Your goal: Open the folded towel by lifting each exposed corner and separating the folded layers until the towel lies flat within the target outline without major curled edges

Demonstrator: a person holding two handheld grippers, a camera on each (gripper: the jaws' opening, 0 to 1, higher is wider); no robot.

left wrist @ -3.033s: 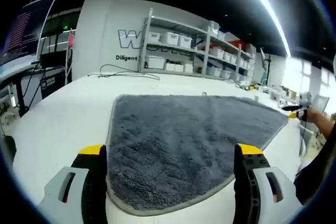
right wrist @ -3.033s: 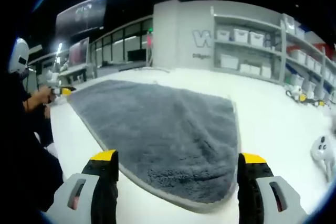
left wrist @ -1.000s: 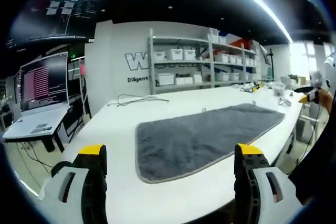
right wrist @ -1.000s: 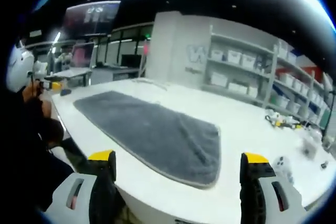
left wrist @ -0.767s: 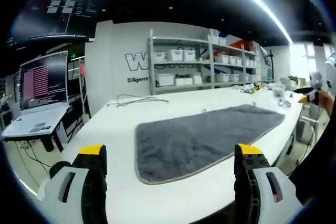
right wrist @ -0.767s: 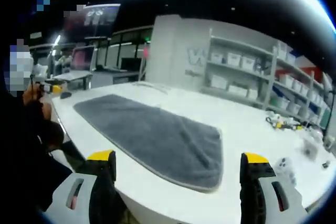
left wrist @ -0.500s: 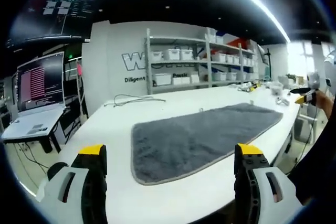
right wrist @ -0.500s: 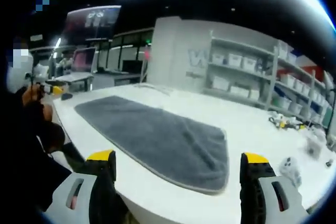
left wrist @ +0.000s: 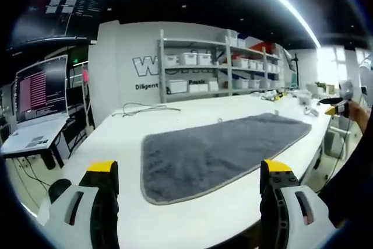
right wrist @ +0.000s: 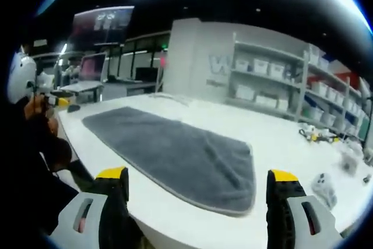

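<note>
Grey plush towel (left wrist: 218,151) lies spread on the white worktop (left wrist: 116,138), one layer as far as I can tell, with a paler bound hem and rounded corners. From the right gripper view the towel (right wrist: 175,153) looks just as flat, its near edge running close along the worktop (right wrist: 280,144) rim. No curled edge or folded flap shows, so the opening looks finished; I can make out no target outline to check it against. The left hand-held gripper (left wrist: 189,202) hangs back off the near-left corner, jaws spread wide and empty. The right hand-held gripper (right wrist: 198,205) is likewise spread, holding nothing, near the opposite end. Shelves of white bins (left wrist: 198,71) stand against the far wall.
</note>
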